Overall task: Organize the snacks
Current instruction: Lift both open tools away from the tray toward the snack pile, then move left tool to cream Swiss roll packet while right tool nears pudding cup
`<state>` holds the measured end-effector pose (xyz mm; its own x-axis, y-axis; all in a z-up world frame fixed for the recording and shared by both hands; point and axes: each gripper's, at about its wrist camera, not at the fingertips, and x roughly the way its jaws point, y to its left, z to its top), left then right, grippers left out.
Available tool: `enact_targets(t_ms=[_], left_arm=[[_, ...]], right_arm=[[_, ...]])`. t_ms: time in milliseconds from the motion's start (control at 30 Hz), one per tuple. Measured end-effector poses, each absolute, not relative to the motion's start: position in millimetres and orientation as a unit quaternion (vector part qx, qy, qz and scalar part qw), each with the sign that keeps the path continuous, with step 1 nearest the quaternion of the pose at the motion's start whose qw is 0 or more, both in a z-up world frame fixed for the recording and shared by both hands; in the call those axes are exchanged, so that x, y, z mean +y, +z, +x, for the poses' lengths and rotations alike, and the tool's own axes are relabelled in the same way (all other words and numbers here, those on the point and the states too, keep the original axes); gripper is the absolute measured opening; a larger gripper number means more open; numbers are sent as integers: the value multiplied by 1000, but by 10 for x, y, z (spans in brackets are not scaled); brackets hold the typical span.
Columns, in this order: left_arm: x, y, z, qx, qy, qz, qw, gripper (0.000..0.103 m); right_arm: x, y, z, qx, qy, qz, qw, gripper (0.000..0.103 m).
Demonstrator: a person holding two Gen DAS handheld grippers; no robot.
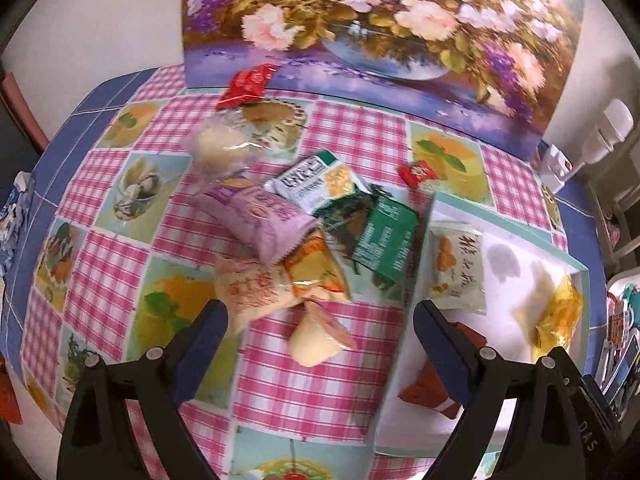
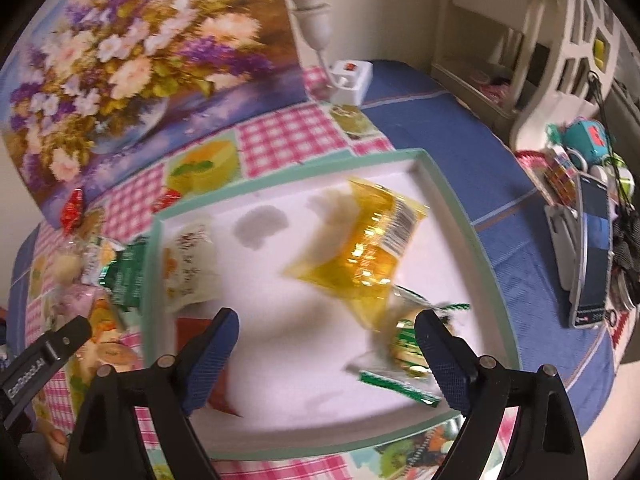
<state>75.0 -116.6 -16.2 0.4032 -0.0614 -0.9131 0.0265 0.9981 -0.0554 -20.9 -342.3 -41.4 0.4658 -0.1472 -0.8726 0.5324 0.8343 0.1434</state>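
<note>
A pile of snack packets lies on the checked tablecloth: a purple packet (image 1: 260, 218), a green box (image 1: 386, 238), a white-green cracker packet (image 1: 316, 180), an orange-yellow packet (image 1: 316, 270) and a pale wrapped bun (image 1: 314, 338). A white tray with a mint rim (image 2: 448, 200) holds a yellow packet (image 2: 360, 240), a white packet (image 2: 188, 264), a red packet (image 2: 218, 384) and a green-white packet (image 2: 404, 360). My left gripper (image 1: 320, 320) is open and empty above the pile, near the bun. My right gripper (image 2: 326, 326) is open and empty over the tray.
A flower painting (image 1: 380, 32) leans against the wall behind the table. Red packets (image 1: 248, 84) and a clear bag of pale snacks (image 1: 224, 142) lie near it. A white power strip (image 2: 348, 80) sits at the back. A phone (image 2: 594, 252) and clutter lie right.
</note>
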Motion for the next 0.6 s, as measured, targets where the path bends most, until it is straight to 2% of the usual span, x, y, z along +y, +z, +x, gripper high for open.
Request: enact_targets(t_ms=[600], left_arm=[[-124,-34,810,525,54,-74,846,94]], right_arm=[[-2667,-298,78,459,-73,188,865,92]])
